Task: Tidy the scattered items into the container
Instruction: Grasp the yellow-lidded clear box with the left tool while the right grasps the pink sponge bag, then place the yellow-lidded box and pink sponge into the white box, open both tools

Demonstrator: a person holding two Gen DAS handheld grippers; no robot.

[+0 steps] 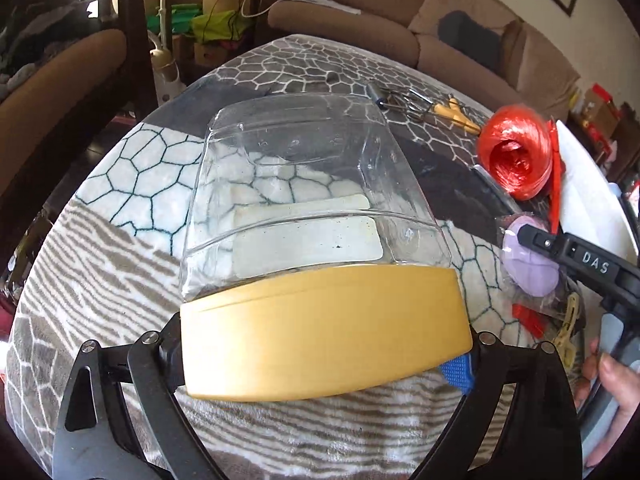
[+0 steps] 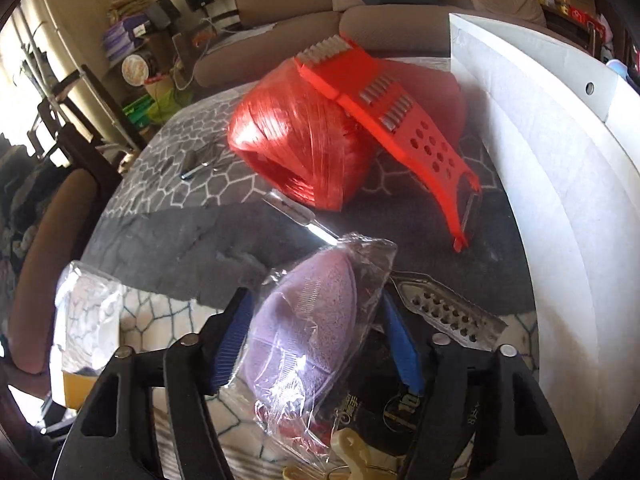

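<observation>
The left gripper (image 1: pixel 326 344) is clamped wide on the yellow lid (image 1: pixel 324 332) of the clear jar (image 1: pixel 308 188), which lies on its side on the blanket (image 1: pixel 120 264). Right of the jar, the right gripper (image 2: pixel 316 344) pinches a bagged purple sponge (image 2: pixel 304 328), its arm lettered "DAS" (image 1: pixel 595 263).

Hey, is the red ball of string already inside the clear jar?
No, the red ball of string lies on the blanket beside the clear jar, which looks empty.

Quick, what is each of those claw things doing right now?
Left gripper: shut on the clear jar, gripping its yellow lid.
Right gripper: shut on the bagged purple sponge.
</observation>
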